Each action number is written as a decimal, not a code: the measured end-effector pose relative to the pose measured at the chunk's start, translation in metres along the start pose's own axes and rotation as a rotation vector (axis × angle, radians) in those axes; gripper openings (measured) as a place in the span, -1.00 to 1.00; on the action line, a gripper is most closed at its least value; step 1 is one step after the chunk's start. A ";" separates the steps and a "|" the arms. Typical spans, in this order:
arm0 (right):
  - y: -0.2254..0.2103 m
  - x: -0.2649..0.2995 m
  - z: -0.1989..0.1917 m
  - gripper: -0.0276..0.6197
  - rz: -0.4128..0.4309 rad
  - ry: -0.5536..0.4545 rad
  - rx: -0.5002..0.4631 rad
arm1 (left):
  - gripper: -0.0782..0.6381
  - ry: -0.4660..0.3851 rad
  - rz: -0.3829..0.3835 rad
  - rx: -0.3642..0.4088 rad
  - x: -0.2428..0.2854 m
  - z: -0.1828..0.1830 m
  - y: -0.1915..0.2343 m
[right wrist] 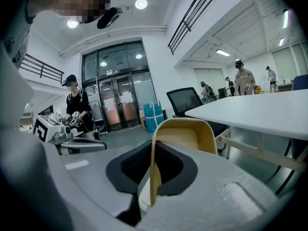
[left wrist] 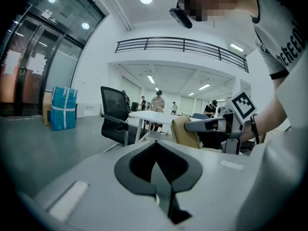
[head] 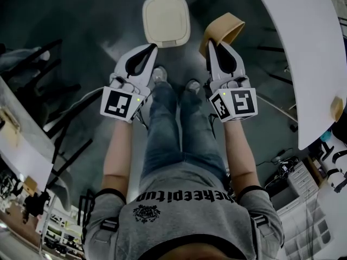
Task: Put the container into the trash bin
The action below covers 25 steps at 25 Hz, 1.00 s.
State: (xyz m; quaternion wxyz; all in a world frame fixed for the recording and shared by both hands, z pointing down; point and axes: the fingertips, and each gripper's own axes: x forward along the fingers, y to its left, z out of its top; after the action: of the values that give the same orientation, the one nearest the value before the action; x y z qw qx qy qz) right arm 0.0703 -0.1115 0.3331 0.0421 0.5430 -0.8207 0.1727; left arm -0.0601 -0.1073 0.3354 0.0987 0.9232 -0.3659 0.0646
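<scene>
- Right claw (head: 219,44) is clamped on one wall of the tan container (head: 224,29). In the right gripper view the wall stands edge-on between the two jaws (right wrist: 153,170).
- Beyond the claw tips, the container is held in the air on its side. Its open mouth is turned back toward the claw, so the right gripper view looks into its hollow (right wrist: 191,134).
- From the head view, the container's long axis runs obliquely from lower left to upper right, across the line of the claw rather than along it.
- Left claw (head: 151,47) has its jaws together with nothing between them, as the left gripper view (left wrist: 157,151) shows. It is level with the right one, with the person's legs between them.
- On the dark floor ahead of the person's shoes stands the trash bin (head: 166,19), showing a cream top.
- The container hangs just to the right of the trash bin, beside it and not above it.
- A white counter (head: 304,53) lies to the right of the container.
</scene>
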 end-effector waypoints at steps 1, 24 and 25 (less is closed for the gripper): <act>-0.001 0.000 -0.005 -0.85 0.003 0.006 -0.002 | -0.73 0.005 -0.003 0.005 0.002 -0.007 -0.001; -0.029 0.002 -0.086 -0.85 0.012 0.074 -0.012 | -0.73 0.337 -0.017 -0.010 0.053 -0.207 0.007; -0.030 0.001 -0.089 -0.85 0.012 0.077 -0.012 | -0.73 0.343 -0.015 -0.013 0.055 -0.212 0.008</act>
State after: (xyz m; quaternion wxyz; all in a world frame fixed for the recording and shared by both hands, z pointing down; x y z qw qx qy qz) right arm 0.0869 -0.0941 0.4239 0.0761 0.5307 -0.8228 0.1886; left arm -0.0356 -0.1011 0.5532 0.1661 0.9006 -0.3371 0.2183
